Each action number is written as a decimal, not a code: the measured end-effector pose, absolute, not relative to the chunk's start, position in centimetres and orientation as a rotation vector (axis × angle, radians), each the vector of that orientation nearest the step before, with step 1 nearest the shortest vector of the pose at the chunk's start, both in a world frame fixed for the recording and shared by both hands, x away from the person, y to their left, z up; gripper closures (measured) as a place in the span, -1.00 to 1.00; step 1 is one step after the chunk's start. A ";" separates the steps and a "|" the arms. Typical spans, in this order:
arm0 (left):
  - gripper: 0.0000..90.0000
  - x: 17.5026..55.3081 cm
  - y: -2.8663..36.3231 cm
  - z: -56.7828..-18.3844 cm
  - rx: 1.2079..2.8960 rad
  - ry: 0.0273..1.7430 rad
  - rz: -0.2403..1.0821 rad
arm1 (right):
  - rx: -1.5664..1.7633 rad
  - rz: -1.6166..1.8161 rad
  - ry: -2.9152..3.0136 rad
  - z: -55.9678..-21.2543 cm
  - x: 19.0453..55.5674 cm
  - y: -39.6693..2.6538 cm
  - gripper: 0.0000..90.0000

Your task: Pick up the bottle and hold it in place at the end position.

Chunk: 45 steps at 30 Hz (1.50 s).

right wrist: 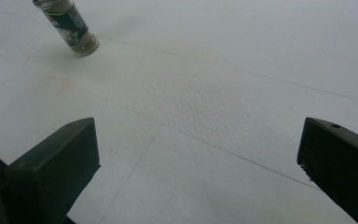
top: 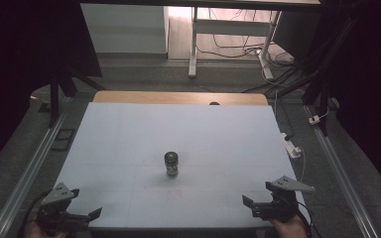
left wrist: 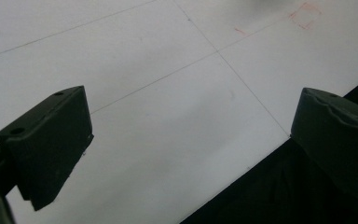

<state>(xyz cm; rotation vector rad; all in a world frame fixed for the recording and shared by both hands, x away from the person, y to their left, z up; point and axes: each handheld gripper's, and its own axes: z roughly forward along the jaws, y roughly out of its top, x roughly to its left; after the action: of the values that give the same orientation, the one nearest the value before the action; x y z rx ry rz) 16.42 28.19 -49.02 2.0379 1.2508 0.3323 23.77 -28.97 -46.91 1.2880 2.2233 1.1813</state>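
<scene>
- A small spice jar [top: 171, 164] stands upright near the middle of the white table [top: 129, 139], its dark lid on top and its long axis vertical.
- My left hand-held gripper [top: 87, 215] sits at the near left corner of the table, jaws spread wide with nothing between them.
- My right hand-held gripper [top: 253, 206] sits at the near right edge, jaws also spread wide and empty.
- From both, the jar lies forward and inward: ahead and to the right of my left hand-held gripper, ahead and to the left of my right one.
- In the high view the jar stands roughly midway between my two hands, well apart from each; neither is clearly nearer, though the right looks slightly closer.
- In the right gripper view the spice jar [right wrist: 67, 25] shows at the upper left, leaning in the picture because the camera is rolled; it lies far off the line between my jaws, so I judge this hand must swing left and reach forward to bracket it.
- In the left gripper view I see bare white table [left wrist: 168, 107] with thin grid lines and a faint red square mark [left wrist: 306, 15] at the top right; this gripper points at the table's surface, not at the jar.
- Because the jar is upright and narrow, I judge a level approach from the side, jaws on either side of its body, would suit the grasp.
- A faint red mark [top: 174, 192] lies on the table just nearer to me than the jar.
</scene>
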 end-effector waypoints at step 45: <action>-1.00 17.2 27.6 -48.4 2.035 1.180 0.298 | 1.234 1.146 2.320 -47.1 24.0 -28.4 -1.00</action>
<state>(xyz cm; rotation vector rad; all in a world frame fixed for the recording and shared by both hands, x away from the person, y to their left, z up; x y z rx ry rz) 17.19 27.55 -48.36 2.0351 1.1803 0.2976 24.02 -28.42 -47.10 1.2341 2.3199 1.1461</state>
